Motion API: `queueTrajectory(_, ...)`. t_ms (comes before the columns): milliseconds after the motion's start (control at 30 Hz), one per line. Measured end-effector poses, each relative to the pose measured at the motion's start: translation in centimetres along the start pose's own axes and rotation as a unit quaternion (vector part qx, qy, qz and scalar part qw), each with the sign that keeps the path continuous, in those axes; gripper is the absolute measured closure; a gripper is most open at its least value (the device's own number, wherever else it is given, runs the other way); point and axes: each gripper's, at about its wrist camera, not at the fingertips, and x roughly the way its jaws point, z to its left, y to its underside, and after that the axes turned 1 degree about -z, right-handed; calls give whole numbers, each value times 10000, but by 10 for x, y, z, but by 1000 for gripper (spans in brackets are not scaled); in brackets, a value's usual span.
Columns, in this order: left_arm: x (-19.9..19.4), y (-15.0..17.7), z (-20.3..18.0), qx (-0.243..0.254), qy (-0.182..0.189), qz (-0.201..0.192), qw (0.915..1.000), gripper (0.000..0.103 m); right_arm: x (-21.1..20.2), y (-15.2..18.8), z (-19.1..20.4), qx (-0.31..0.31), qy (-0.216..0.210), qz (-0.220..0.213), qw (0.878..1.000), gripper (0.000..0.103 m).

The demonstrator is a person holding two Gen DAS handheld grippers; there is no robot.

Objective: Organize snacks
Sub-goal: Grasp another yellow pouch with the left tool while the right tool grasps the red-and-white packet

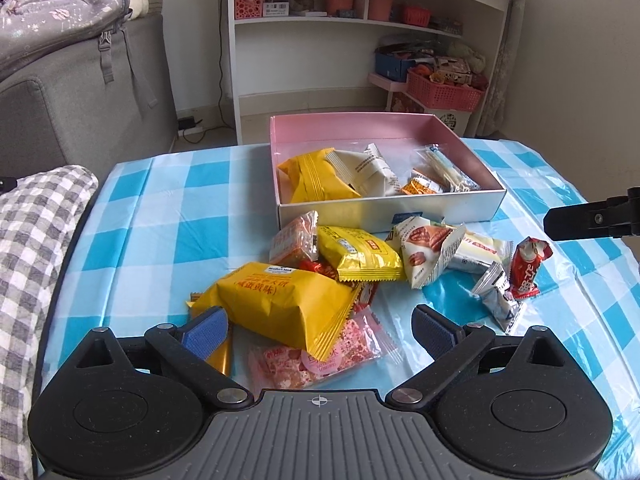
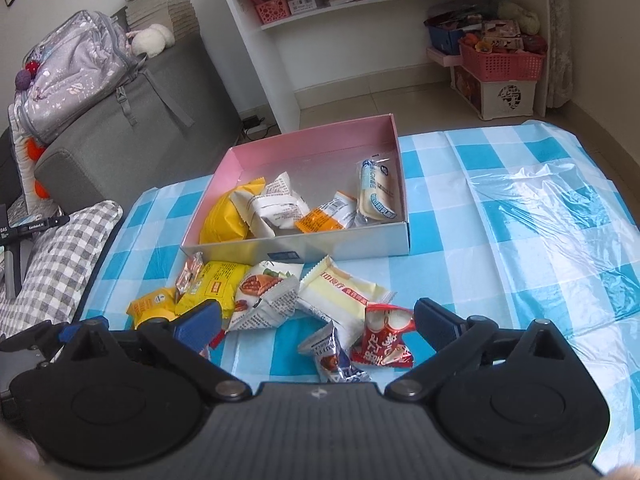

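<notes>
A: Where's the box [image 1: 390,210]?
B: On the table [image 1: 168,216], behind the loose snack pile. Four packets lie in it.
A: And the pile?
B: Big bun packet [image 1: 280,304] nearest left, atop a nougat packet [image 1: 320,360]; the nut packet [image 1: 428,248] in the middle; candy wrapper [image 1: 530,264] far right.

One pink-lined box [image 1: 384,208] with five snack packets [image 2: 280,204] inside, about eleven loose snack packets [image 1: 360,256] on the checked cloth.
</notes>
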Motion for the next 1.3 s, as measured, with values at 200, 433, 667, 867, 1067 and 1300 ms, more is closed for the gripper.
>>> queueTrajectory(200, 0, 15, 7, 289, 19, -198, 9994, 3, 1, 13, -11, -21, 191, 71, 9998, 0)
queueTrajectory(433, 9, 21, 33, -338, 274, -47, 9990, 3, 4, 25, -25, -164, 495, -131, 9986, 1)
queueTrajectory(667, 24, 10, 66, -1738, 530, 158, 9832, 5, 24, 25, -40, 189, 587, 157, 9980, 1)
queueTrajectory(867, 41, 6, 80, -2687, 631, 353, 9605, 17, 40, 22, -45, 598, 611, 447, 9953, 6)
queueTrajectory(1067, 55, 6, 82, -3256, 694, 522, 9415, 29, 51, 18, -47, 932, 518, 604, 9925, 21)
queueTrajectory(1300, 69, 9, 87, -3899, 677, 568, 9166, 38, 61, 17, -43, 927, 493, 702, 9920, 37)
